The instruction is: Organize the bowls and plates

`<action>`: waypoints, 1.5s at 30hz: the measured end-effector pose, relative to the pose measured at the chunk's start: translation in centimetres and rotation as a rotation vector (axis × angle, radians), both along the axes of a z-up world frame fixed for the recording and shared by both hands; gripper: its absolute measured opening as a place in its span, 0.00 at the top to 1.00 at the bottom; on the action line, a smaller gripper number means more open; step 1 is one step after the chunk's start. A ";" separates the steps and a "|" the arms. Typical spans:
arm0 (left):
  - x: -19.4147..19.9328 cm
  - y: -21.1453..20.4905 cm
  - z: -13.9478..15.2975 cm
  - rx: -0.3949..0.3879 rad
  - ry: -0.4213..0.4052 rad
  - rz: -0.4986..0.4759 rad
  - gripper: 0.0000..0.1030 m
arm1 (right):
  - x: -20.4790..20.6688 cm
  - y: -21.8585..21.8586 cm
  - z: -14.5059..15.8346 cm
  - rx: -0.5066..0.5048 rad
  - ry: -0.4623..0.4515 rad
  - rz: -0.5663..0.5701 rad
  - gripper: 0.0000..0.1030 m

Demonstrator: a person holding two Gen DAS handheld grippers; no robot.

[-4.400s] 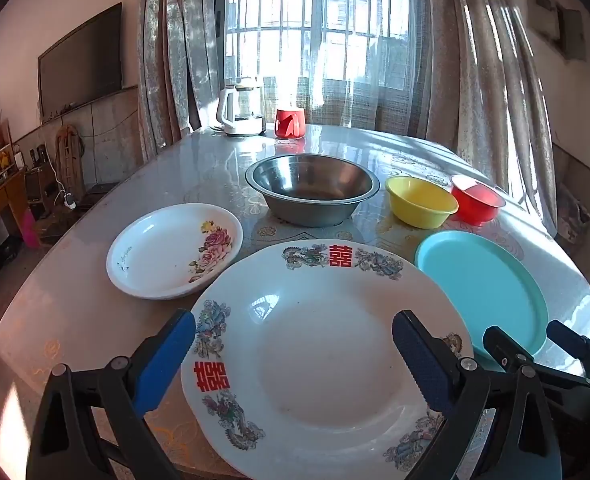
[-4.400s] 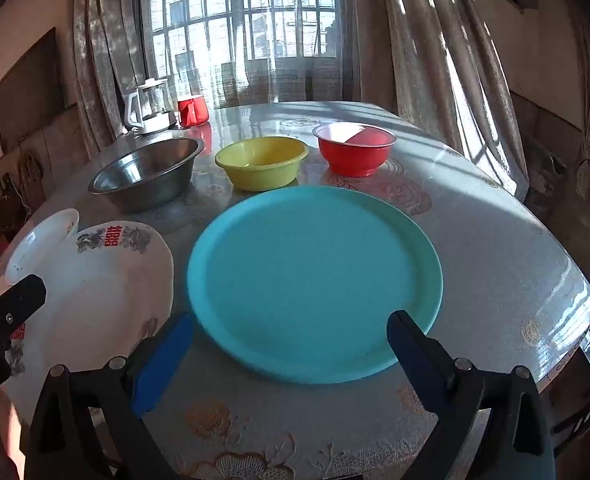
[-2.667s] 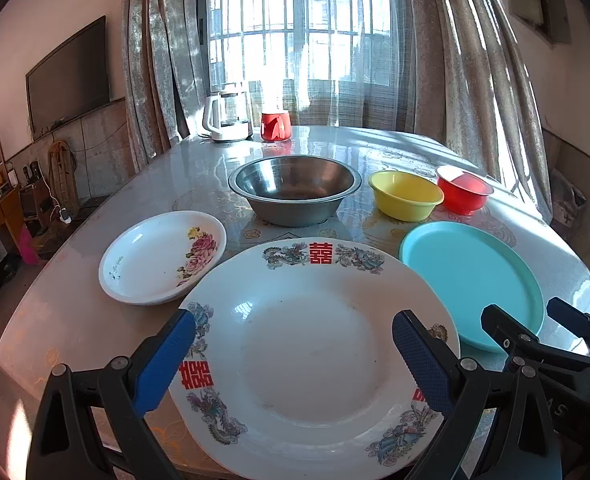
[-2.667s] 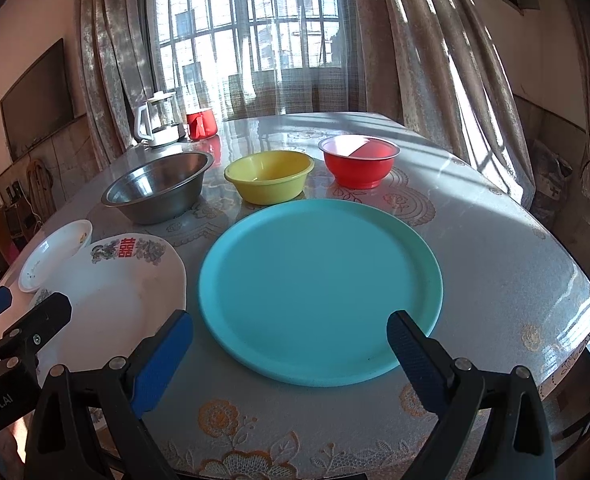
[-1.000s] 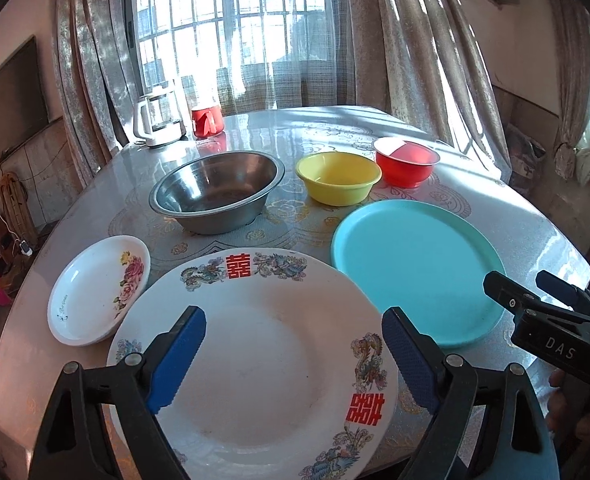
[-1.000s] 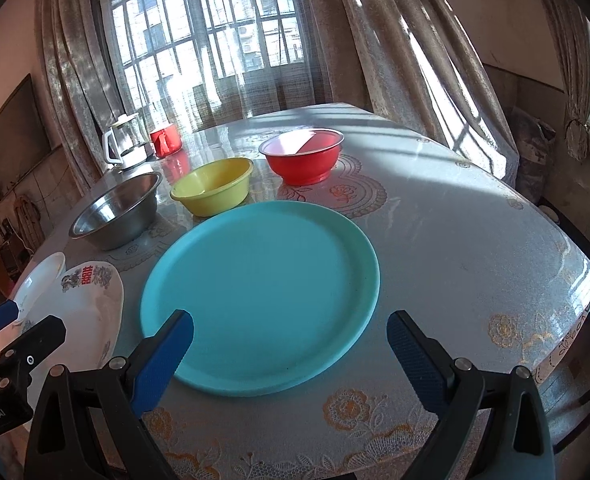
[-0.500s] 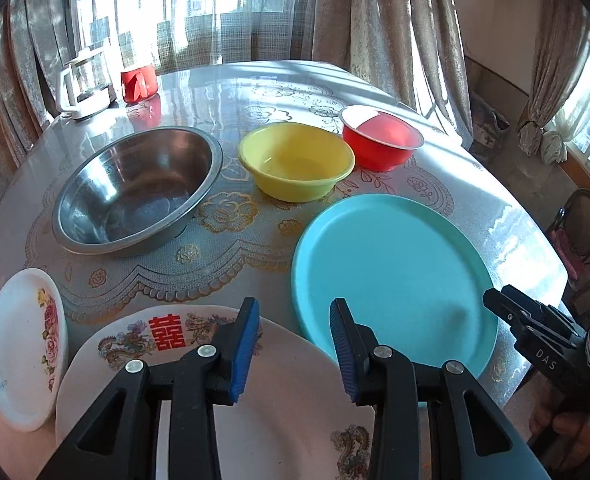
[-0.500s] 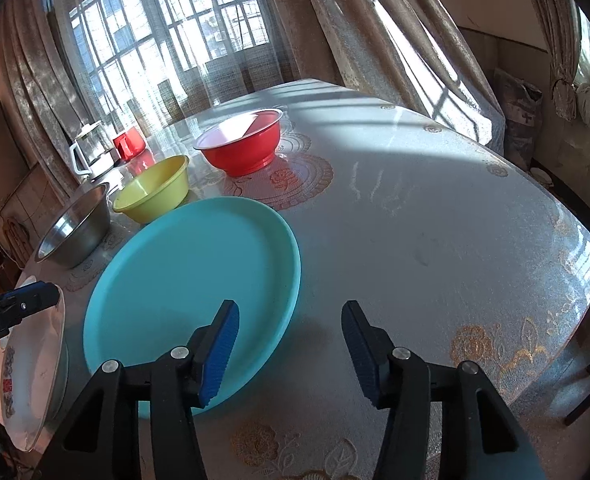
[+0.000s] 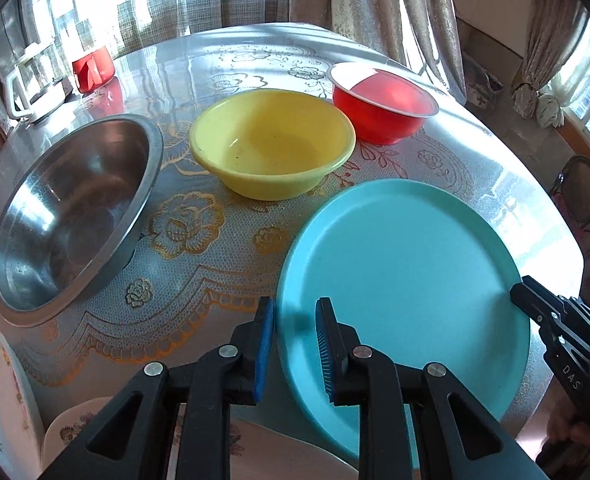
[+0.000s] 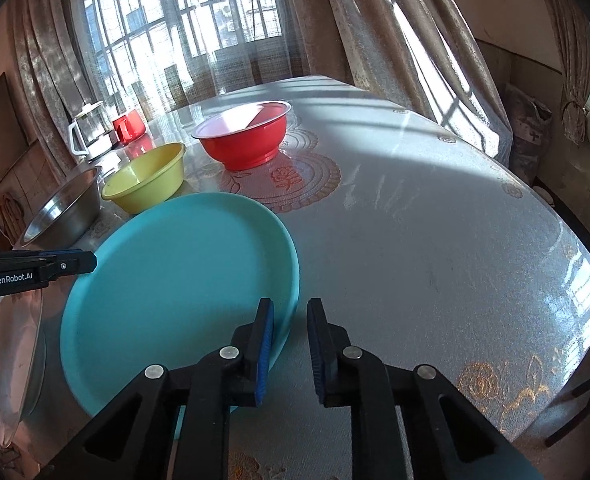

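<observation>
Teal plate [image 9: 407, 264] rim between both narrowed tongs: left [image 9: 293, 350], right [image 10: 289, 346].

Both the left gripper [image 9: 295, 344] and the right gripper [image 10: 289, 344] are black, with blue ridged pads, silver rivets and white lettering

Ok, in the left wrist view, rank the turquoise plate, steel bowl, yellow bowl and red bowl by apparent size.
1. turquoise plate
2. steel bowl, though it sits nearer than the plastic bowls
3. yellow bowl
4. red bowl, farthest away, so partly perspective
</observation>
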State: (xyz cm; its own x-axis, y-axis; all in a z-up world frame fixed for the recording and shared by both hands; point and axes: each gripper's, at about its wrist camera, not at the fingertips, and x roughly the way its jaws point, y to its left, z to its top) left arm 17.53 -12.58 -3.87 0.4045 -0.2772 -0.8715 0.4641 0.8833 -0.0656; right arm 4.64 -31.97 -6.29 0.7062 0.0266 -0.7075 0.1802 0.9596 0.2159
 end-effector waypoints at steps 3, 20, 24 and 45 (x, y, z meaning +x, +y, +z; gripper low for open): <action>0.1 -0.2 0.1 0.001 -0.010 -0.004 0.79 | 0.2 0.0 0.0 0.004 0.001 0.015 0.87; 0.0 -2.9 -0.1 -0.027 -0.020 0.035 0.79 | 2.6 -2.7 -0.1 -0.021 0.011 -0.054 0.90; -0.3 -3.0 -0.1 -0.015 -0.024 0.062 0.78 | 3.0 -1.8 0.1 -0.102 0.023 -0.051 0.88; -5.5 -0.9 2.9 -0.031 -0.176 0.129 0.78 | 0.0 0.0 2.8 -0.241 -0.053 -0.136 0.66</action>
State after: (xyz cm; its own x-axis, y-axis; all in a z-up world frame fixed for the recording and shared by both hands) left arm 12.07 -13.49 -1.02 0.5832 -0.2386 -0.7765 0.3536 0.9351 -0.0217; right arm 4.68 -31.95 -3.49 0.7276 -0.2359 -0.6441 0.3056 0.9522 -0.0035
